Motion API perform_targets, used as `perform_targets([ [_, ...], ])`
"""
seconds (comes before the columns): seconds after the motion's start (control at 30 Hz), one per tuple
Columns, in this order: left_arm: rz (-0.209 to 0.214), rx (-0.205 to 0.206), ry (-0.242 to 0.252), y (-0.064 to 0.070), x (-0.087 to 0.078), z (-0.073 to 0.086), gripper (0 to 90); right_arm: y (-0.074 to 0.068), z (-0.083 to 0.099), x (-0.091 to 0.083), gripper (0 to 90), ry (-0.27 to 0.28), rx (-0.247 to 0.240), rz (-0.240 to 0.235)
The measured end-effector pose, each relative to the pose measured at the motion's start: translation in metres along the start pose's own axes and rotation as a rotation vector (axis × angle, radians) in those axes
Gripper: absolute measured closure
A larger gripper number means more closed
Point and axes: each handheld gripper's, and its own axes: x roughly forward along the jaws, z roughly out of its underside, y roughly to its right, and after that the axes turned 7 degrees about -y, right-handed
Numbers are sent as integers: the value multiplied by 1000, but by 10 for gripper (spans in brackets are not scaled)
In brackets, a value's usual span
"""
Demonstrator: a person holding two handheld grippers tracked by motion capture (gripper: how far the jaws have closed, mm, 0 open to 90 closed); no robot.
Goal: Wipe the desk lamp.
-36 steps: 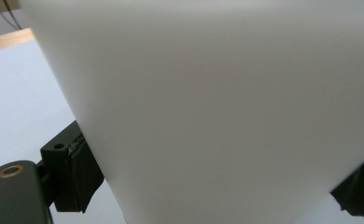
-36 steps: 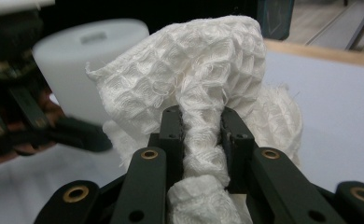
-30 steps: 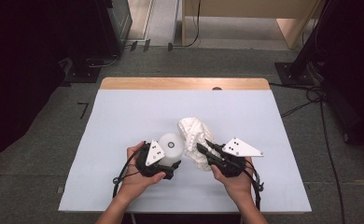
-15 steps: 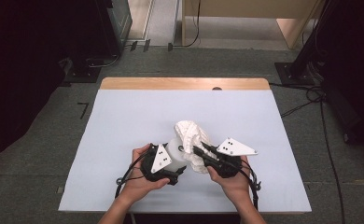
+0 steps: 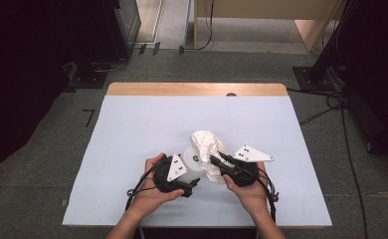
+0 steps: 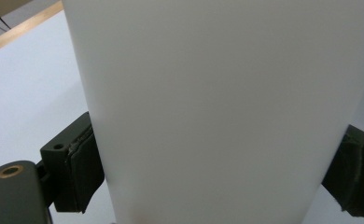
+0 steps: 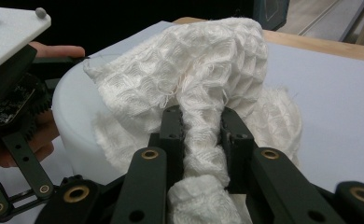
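White waffle-weave cloth [image 7: 203, 88] is being pinched between the fingers [image 7: 171, 135] of the right gripper [image 5: 221, 163], which are standing nearly closed with a twisted rope of the fabric squeezed between them; the rest of the cloth is bunching up just ahead of those fingers and draping against the side of a smooth white cylinder [image 7: 77, 126]. That cylinder [image 6: 217, 107] is being clamped by the left gripper [image 5: 191, 182], whose fingers [image 6: 80, 163] are spread wide, one pad pressing on each flank of it, so the hold is a broad one across its full width. In the high view the cylinder [image 5: 191, 158] is sitting right ahead of the left gripper's fingers and just beside the right gripper's, with the cloth [image 5: 208, 147] touching it and rising beyond both sets of fingers. The two grippers are working close together, near the edge of the bench [image 5: 132, 129] closest to the person, each held in a hand [image 5: 152, 196]. Ahead of the fingers and out to either side, the pale covering of the bench is lying bare well out to its edges, and a strip of wood [image 5: 182, 89] is running along the far edge, well apart from the fingers.
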Motion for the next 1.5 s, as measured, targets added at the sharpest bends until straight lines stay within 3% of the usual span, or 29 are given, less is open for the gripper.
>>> perform_targets([
  [0.1,-1,9,-3,1,1,-1,81,0,-1,-2,745,7,-3,2],
  [0.2,-21,66,-24,6,2,-6,81,-4,-6,-8,746,25,-7,-10],
  [0.4,-46,126,-27,16,3,-9,82,-16,-11,-8,745,40,-16,-59],
  [0.53,-46,133,-14,17,4,-8,82,-15,-10,-5,746,40,-17,-27],
  [0.6,-35,112,-2,15,5,-7,81,-9,-7,-3,747,29,-13,32],
  [0.7,-43,80,10,11,5,-5,81,5,-1,-4,748,21,51,60],
  [0.73,-95,44,45,6,7,-2,81,9,0,-5,747,25,58,70],
  [0.83,-132,-55,101,-12,7,3,80,18,2,-7,747,32,76,95],
  [0.97,-186,-234,205,-42,6,12,80,27,6,-8,747,35,91,135],
  [1.03,-229,-282,238,-52,6,16,79,32,8,-6,747,31,101,158],
  [1.07,-251,-293,244,-55,7,17,79,33,10,-6,746,30,108,171],
  [1.2,-255,-332,232,-63,9,24,79,40,14,-4,746,23,128,207],
  [1.3,-285,-316,187,-62,12,25,72,43,16,-3,745,21,134,221],
  [1.43,-254,-344,152,-62,14,26,63,44,18,-2,745,10,126,231],
  [1.5,-256,-347,157,-62,13,25,56,44,18,-2,745,9,127,232],
])
